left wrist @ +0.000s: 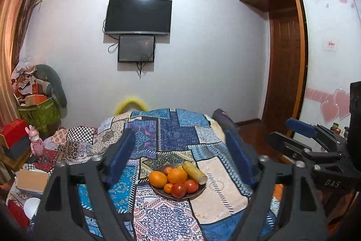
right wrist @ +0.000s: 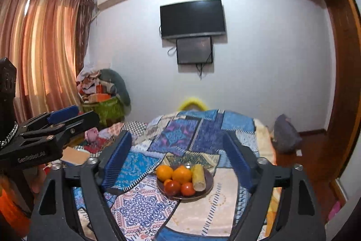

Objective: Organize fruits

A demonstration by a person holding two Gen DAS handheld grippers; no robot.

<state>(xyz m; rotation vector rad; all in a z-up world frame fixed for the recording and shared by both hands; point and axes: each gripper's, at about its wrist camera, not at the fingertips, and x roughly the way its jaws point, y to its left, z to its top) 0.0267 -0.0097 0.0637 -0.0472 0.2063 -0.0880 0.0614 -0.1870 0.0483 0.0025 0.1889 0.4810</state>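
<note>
A brown plate [left wrist: 195,195] [right wrist: 209,184] rests on a patchwork quilt [left wrist: 171,132] [right wrist: 196,134] covering a bed. It holds two oranges [left wrist: 177,176] [right wrist: 182,175], two red tomatoes [left wrist: 179,190] [right wrist: 172,188], small tangerines [left wrist: 168,188] and a pale yellow stalk piece [left wrist: 194,172] [right wrist: 198,176]. My left gripper [left wrist: 179,137] [right wrist: 83,115] hovers above and short of the plate, open and empty. My right gripper [right wrist: 177,139] [left wrist: 286,132] is beside it on the right, also open with nothing between its blue pads [right wrist: 117,157].
A television [left wrist: 138,16] hangs on the far wall. Piled bags and boxes [left wrist: 36,103] stand left of the bed, with a pink toy [left wrist: 36,143] and a cardboard box [left wrist: 31,180] nearer. A wooden wardrobe [left wrist: 284,60] and floor lie to the right.
</note>
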